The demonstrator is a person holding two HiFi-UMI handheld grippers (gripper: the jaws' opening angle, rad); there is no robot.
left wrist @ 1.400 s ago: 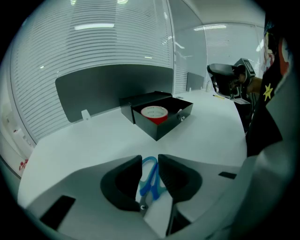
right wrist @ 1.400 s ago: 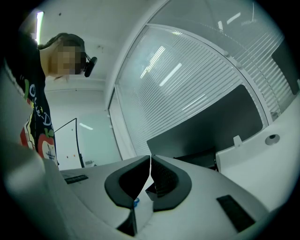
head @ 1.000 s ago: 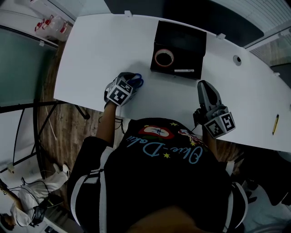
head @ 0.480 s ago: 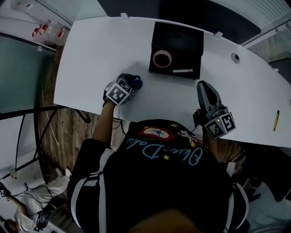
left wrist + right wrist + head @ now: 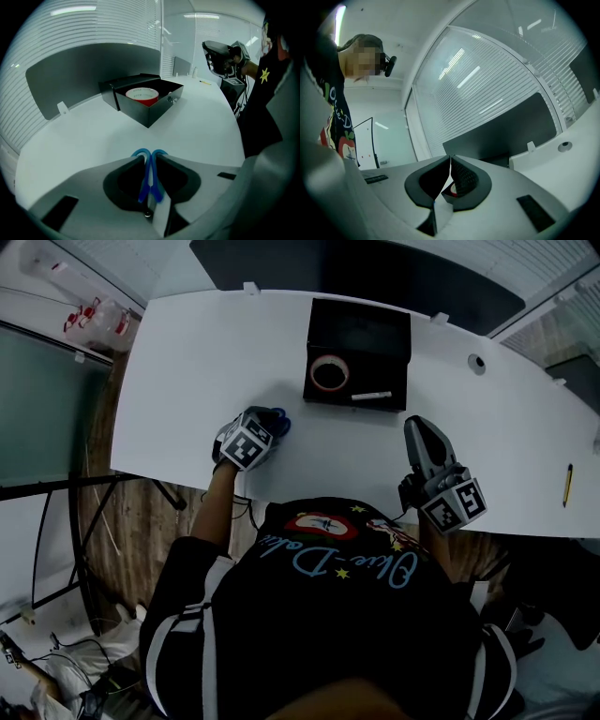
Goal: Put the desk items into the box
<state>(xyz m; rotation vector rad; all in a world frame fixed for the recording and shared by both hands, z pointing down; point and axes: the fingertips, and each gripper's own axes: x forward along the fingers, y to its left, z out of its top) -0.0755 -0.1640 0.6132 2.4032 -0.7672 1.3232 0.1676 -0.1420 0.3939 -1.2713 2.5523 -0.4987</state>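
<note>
Just closing in, the left gripper [image 5: 150, 158] jaws pinched the blue-handled scissors [image 5: 150, 178] between both fingertips, loops poking out past them, on the white desk [image 5: 202, 362] short of the black box [image 5: 361, 332], while the right gripper [image 5: 450, 159] sat closed and empty.

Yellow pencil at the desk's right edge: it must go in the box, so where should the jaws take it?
Grip the yellow pencil mid-shaft, probably with the right gripper, from above, jaws across its width: it lies flat, long and thin, on bare desk.
</note>
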